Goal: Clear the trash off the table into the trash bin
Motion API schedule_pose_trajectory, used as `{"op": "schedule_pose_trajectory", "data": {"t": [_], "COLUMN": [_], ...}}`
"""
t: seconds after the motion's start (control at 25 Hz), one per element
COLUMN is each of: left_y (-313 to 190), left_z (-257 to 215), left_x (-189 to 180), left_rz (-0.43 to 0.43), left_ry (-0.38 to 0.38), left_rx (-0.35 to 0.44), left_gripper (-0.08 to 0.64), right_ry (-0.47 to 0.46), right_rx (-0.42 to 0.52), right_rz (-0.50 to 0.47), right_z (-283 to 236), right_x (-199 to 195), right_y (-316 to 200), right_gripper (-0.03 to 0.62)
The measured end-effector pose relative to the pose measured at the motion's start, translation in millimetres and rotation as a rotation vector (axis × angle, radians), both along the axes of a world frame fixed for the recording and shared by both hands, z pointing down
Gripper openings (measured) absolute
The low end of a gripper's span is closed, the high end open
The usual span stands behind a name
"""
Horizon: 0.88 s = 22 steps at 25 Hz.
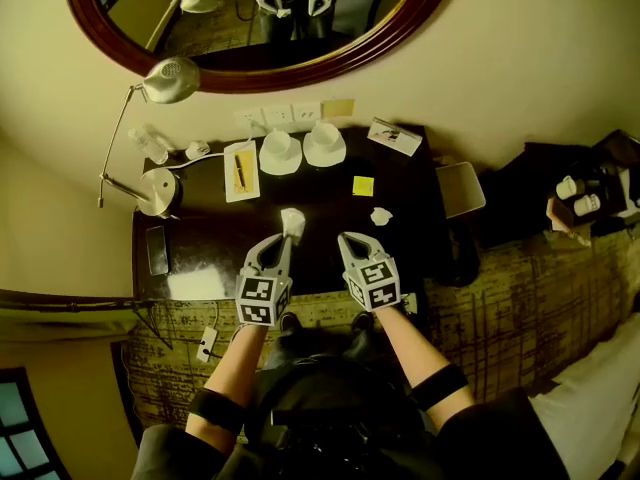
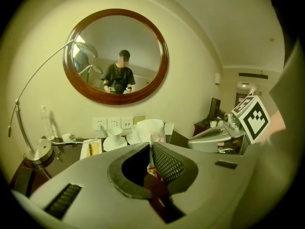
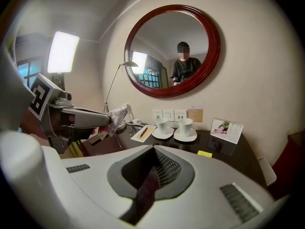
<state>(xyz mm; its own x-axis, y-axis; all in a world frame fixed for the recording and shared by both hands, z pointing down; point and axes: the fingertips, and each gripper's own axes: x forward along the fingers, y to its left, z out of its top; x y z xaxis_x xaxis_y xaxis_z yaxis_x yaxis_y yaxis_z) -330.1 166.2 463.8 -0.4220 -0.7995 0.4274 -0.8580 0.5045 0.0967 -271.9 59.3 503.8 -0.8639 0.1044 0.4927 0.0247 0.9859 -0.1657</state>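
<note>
Left gripper [image 1: 286, 240]: jaws clamped on crumpled wrapper [image 1: 293, 220], frame centre, above table [image 1: 200, 238]. Right gripper [image 1: 351, 240]: jaws together, nothing between. Small white scrap [image 1: 381, 215] on table, right of centre.

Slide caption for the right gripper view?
Left gripper holds a crumpled wrapper above the dark desk; right gripper shut, empty.

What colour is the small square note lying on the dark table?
The note is yellow, and it shows best in the head view.
</note>
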Motion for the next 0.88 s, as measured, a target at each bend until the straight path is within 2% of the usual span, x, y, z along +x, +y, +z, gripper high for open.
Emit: {"op": "schedule_pose_trajectory", "data": {"t": [0.12,0.28,0.6,0.76,0.88], "left_y": [-35.1,-98.9,-213.7,-247.5,-268.0], "left_z": [3.7,5.6,18.5,17.5,17.4], "left_x": [22.3,74.3,216.4,288.3,335.1], "left_rz": [0.113,0.312,0.716,0.865,0.959], "left_ry": [0.009,0.034,0.069,0.087,0.095], "left_rx": [0.000,0.009,0.005,0.005,-0.002], "left_gripper": [0.015,0.015,0.015,0.015,0.015], "right_ry": [-0.003,0.010,0.044,0.061,0.073], "right_rx": [0.024,0.030,0.032,0.054,0.040], "right_rz": [0.110,0.290,0.718,0.880,0.970], "right_z": [-2.9,-0.3,2.6,12.8,16.5], "right_x": [28.4,88.3,267.8,352.8,398.3], "right_y": [-33.0,-85.1,-169.6,-188.8,-195.3], "right_gripper": [0.002,0.002,0.002,0.002,0.002]}}
